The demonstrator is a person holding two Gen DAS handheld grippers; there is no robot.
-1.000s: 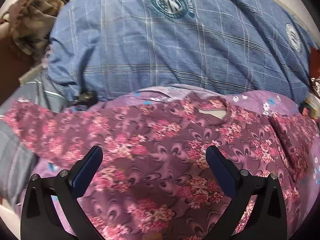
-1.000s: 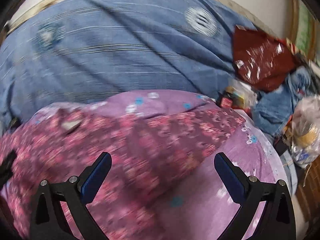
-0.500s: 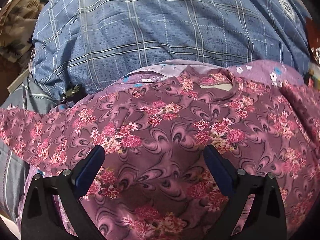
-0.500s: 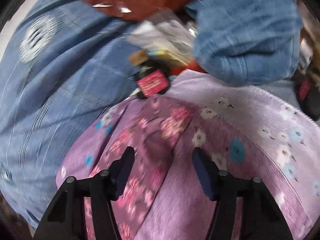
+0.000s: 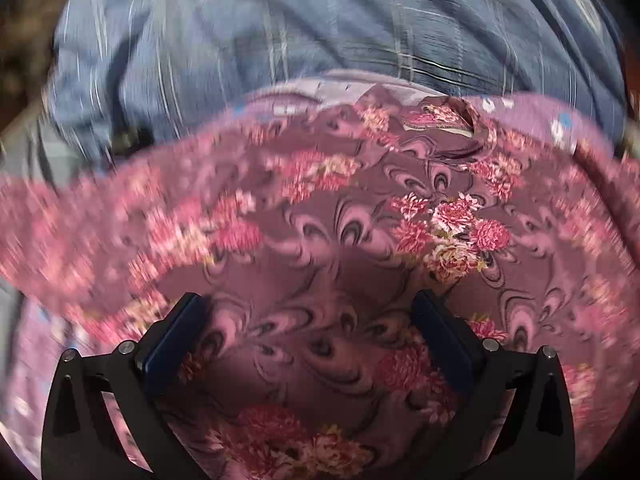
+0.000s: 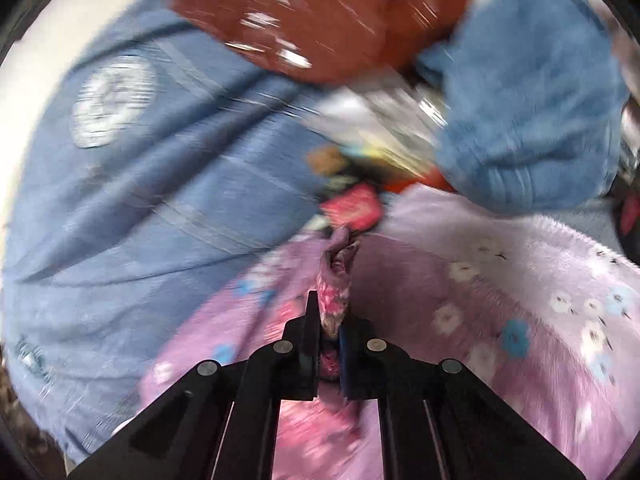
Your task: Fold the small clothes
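Early stage — floral top (image 5: 320, 220) lies spread flat on the lilac blanket (image 6: 520, 280), no fold made yet; right hand-held gripper (image 6: 330, 320) pinches its edge; left hand-held gripper (image 5: 308, 336) hovers spread, empty.

A blue checked bedsheet (image 5: 320, 36) with a round white emblem (image 6: 110, 100) covers the bed. On it lies a lilac fleece blanket (image 6: 520, 320) printed with small white and blue flowers. Beyond the blanket's far edge sit a dark red cloth (image 6: 320, 20), a rumpled blue towel (image 6: 528, 112), and a small red packet (image 6: 354, 210) among blurred clutter.
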